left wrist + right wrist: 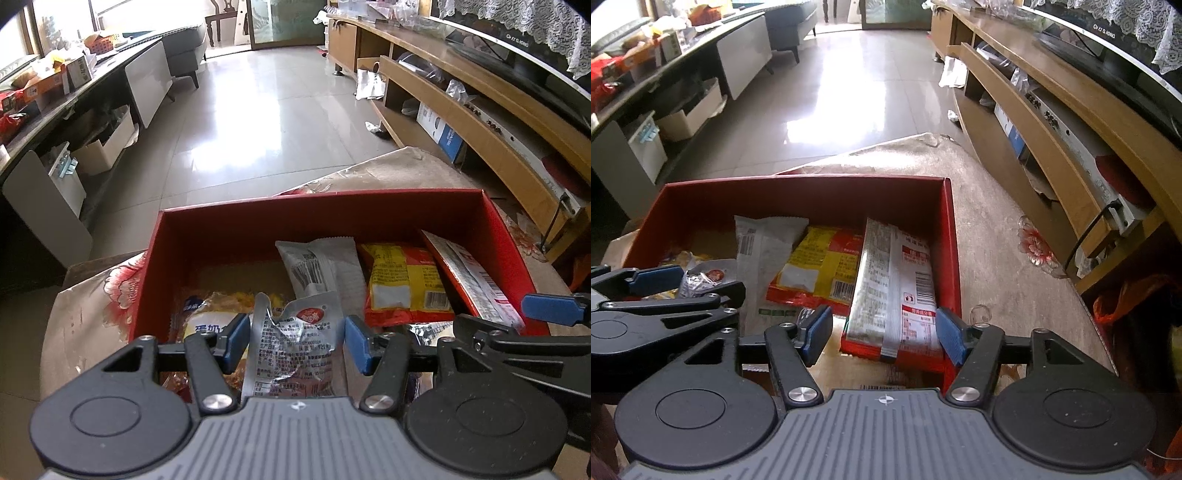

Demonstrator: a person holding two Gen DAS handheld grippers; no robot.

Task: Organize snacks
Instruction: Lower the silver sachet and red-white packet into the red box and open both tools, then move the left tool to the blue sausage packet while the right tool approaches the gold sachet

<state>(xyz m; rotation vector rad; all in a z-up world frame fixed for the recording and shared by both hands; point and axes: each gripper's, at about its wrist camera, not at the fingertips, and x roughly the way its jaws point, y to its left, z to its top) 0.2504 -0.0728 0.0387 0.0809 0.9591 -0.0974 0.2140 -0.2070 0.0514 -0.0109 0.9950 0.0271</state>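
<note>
A red cardboard box (258, 221) sits on a floral-covered table and holds several snack packets. My left gripper (295, 341) is open, its blue pads on either side of a crumpled silver packet (295, 339) without pressing it. A white packet (317, 266), a yellow-and-red packet (402, 280) and a red-and-white packet (469, 277) lie in the box. My right gripper (884, 334) is open around the near end of the red-and-white packet (894, 288), which leans against the box's right wall (951, 240). The left gripper also shows in the right wrist view (665, 291).
The floral-covered table (997, 258) extends right of the box. A wooden TV cabinet (1052, 110) runs along the right. A dark counter with boxes (55, 81) and white bins stands at left. Tiled floor (277, 110) lies beyond.
</note>
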